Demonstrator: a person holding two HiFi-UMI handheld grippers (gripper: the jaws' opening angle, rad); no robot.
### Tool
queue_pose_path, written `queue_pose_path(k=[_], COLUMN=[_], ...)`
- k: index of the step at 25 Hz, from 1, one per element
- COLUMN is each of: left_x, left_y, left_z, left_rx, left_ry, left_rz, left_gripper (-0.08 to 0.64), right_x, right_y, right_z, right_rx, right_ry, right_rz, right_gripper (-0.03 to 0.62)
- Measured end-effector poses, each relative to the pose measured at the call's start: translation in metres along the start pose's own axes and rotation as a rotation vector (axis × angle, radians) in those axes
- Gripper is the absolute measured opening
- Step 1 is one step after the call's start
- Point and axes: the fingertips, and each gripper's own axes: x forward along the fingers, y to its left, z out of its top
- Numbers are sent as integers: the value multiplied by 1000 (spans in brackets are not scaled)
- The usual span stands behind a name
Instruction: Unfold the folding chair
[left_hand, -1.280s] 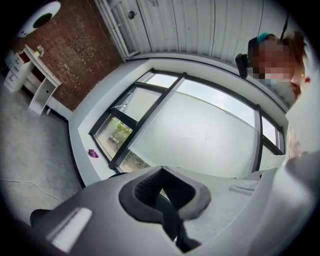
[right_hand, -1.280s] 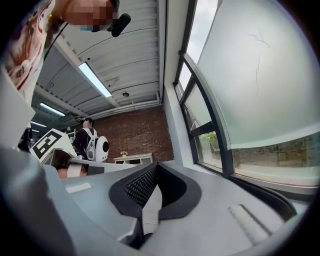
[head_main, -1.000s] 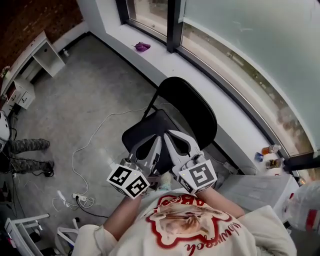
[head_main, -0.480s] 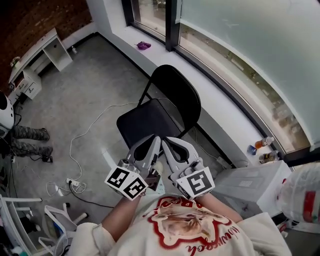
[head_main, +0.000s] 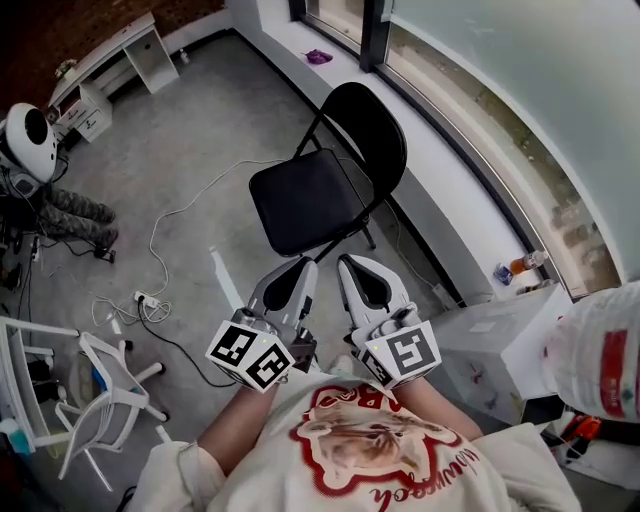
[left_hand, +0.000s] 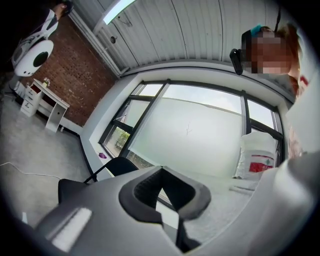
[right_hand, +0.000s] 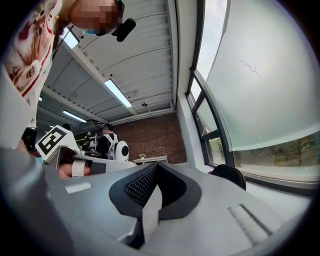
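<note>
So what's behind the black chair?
A white window ledge and the big window are behind the folding chair. Its backrest covers part of the ledge, so anything there is hidden.

Grey left tool (head_main: 303, 263), right tool (head_main: 346, 261), cream red-printed shirt (head_main: 372, 452).

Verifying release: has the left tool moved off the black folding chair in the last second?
Yes. The left tool drew back toward the person: its tips overlapped the seat of the black folding chair; now they sit clear of its near edge.
</note>
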Motion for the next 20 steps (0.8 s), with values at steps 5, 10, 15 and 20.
queue_pose_path(k=[5,10,15,20], left_x=[-27,-56,-106,-158], left_y=[-7,-9,5,23], left_z=[11,16,28,36], left_rx=[8,31,51,42], left_ry=[-21,-6,16,21], left_rz=[3,-23,-43,-72], left_gripper=[0,0,0,0], right_x=[-13,-17,-4,1], right_y=[22,53,113,167], right_z=[8,2,-9,-13], right_rx=[-8,11,0,-3], right_ry=[-8,-5,6,-10], right_rz=[-3,-25,-30,-76], right_gripper=[21,21,21,21])
